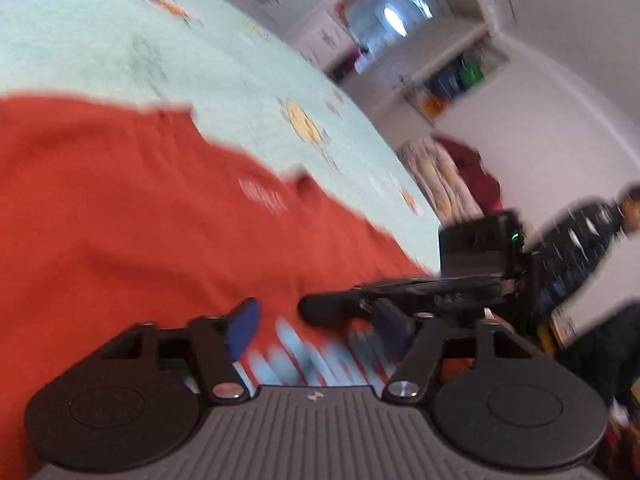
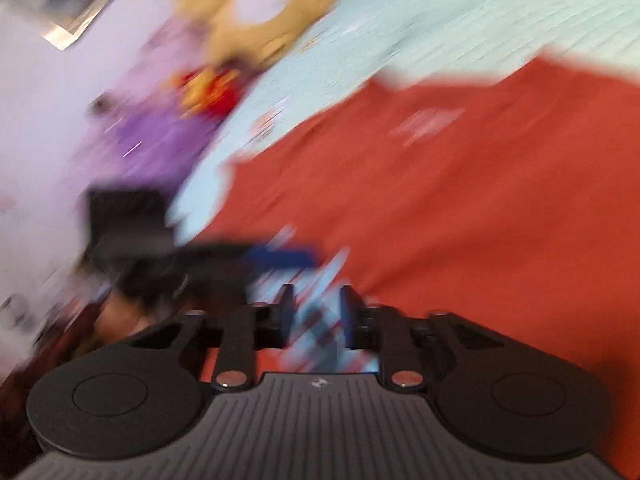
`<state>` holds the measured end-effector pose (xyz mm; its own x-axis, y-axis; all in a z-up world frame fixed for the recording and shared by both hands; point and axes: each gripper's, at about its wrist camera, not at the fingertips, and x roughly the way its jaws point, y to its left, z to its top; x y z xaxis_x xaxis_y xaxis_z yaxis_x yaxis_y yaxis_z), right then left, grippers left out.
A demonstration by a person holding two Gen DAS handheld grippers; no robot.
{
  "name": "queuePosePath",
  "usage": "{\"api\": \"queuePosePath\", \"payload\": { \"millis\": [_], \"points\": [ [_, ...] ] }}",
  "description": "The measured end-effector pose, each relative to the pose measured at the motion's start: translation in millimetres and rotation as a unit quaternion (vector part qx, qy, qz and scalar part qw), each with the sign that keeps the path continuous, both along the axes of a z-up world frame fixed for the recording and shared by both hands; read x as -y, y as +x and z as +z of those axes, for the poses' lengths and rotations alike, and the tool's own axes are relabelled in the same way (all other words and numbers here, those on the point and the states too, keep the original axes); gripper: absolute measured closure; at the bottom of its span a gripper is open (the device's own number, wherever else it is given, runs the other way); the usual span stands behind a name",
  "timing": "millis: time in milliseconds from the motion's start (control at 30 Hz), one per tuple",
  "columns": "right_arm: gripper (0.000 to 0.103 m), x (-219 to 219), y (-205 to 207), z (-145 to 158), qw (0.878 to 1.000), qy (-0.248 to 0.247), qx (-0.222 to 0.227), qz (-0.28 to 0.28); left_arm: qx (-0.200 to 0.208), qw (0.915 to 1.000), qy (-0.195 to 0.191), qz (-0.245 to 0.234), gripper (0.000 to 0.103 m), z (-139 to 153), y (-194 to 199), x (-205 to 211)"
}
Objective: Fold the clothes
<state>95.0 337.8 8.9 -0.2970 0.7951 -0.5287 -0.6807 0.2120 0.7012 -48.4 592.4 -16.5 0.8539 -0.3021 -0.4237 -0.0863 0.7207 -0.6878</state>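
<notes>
Garment: we see an orange-red shirt [image 1: 132,216] spread flat on a pale blue patterned bed sheet [image 1: 120,48]; a small white print shows on its chest.
Striped hem: a light-blue striped part of the cloth [image 1: 316,356] lies bunched at the near edge, right at both tools.
Left tool [image 1: 320,324]: its blue pads stand apart, with the striped cloth between them; we see no pad pressing on it.
Right tool [image 2: 316,316]: its pads are together and clamped on the striped cloth [image 2: 320,320].
Tools to each other: in the left wrist view the right tool reaches across, just beside the left tool's right pad; they are very close.
Risk, collision: we judge the two tools could knock each other, since they work the same small patch of hem.
Risk, uneven lift: with only one side pinched, we judge the hem could drag skew and wrinkle the fold.
Risk, slip: both views are blurred, so a quick pull may tug the cloth out of the right pads.
Edges: the bed's edge runs close on the right of the left wrist view, where a person in dark patterned clothing [image 1: 576,248] stands.
Open room: bare sheet lies beyond the shirt's far edge; soft toys [image 2: 248,12] sit farther off.
</notes>
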Motion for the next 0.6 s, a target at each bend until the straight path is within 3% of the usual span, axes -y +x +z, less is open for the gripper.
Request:
{"api": "queuePosePath", "payload": {
  "millis": [33,67,133,200,267,300,367,400,433,467,500,600],
  "points": [
    [0.103,9,14,-1,0.998,0.006,-0.014,-0.056,-0.002,0.9996,0.007,0.028,0.058,-1,6,-9],
    [0.103,18,29,-3,0.993,0.013,-0.028,-0.111,-0.003,0.9982,0.013,0.059,0.059,-2,9,-20],
    [0.103,36,54,-5,0.975,0.026,-0.053,-0.215,0.011,0.9917,-0.003,0.128,0.059,-2,-2,-36],
    [0.097,52,50,-6,0.961,0.056,-0.077,-0.26,0.029,0.9803,-0.029,0.193,0.051,-2,-22,-46],
    [0.089,61,32,-9,0.955,0.107,-0.102,-0.257,0.07,0.9774,-0.04,0.196,0.036,-3,-37,-40],
    [0.087,66,23,-10,0.954,0.114,-0.087,-0.263,0.081,0.9796,-0.029,0.182,0.031,-3,-40,-34],
    [0.071,74,6,-10,0.951,0.129,-0.056,-0.276,0.067,0.9839,-0.002,0.166,0.031,-4,-35,-25],
    [0.068,78,-2,-10,0.949,0.136,-0.041,-0.282,0.061,0.9855,0.011,0.158,0.031,-4,-33,-20],
    [0.07,83,-8,-11,0.946,0.138,-0.032,-0.29,0.062,0.9862,0.007,0.153,0.029,-1,-31,-22],
    [0.08,86,-2,-14,0.944,0.125,-0.045,-0.301,0.062,0.9871,-0.011,0.147,0.027,-1,-25,-25],
    [0.08,83,2,-16,0.945,0.121,-0.056,-0.298,0.063,0.9876,-0.027,0.141,0.026,0,-19,-29],
    [0.089,75,10,-20,0.951,0.108,-0.05,-0.286,0.066,0.9903,-0.013,0.122,0.025,1,5,-32]
  ]
}}
